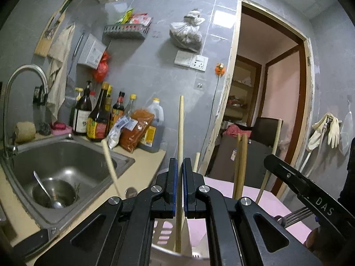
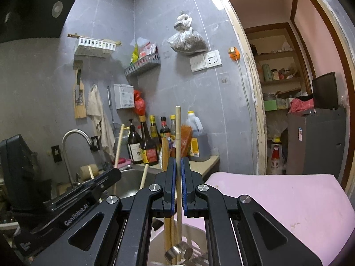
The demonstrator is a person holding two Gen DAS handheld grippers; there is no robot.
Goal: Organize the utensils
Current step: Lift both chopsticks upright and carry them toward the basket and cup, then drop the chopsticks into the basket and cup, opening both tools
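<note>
My left gripper (image 1: pixel 180 170) is shut on a pale wooden chopstick (image 1: pixel 180 128) that stands upright between its blue pads. The stick's lower end reaches into a white slotted utensil holder (image 1: pixel 163 232) just below. More chopsticks (image 1: pixel 241 166) stand in that holder. My right gripper (image 2: pixel 178 168) is likewise shut on an upright pale chopstick (image 2: pixel 178 133) over the same holder (image 2: pixel 197 232), which holds darker chopsticks (image 2: pixel 166 210) and a metal utensil (image 2: pixel 177 252). Each gripper shows in the other's view: the right one (image 1: pixel 270 161) at the right, the left one (image 2: pixel 115 173) at the left.
A pink mat (image 2: pixel 277 199) lies under the holder. To the left a steel sink (image 1: pixel 66 155) holds a bowl with a spoon (image 1: pixel 47 190), under a curved tap (image 1: pixel 24 71). Sauce bottles (image 1: pixel 98 115) line the counter's back. An open doorway (image 1: pixel 266 88) is at the right.
</note>
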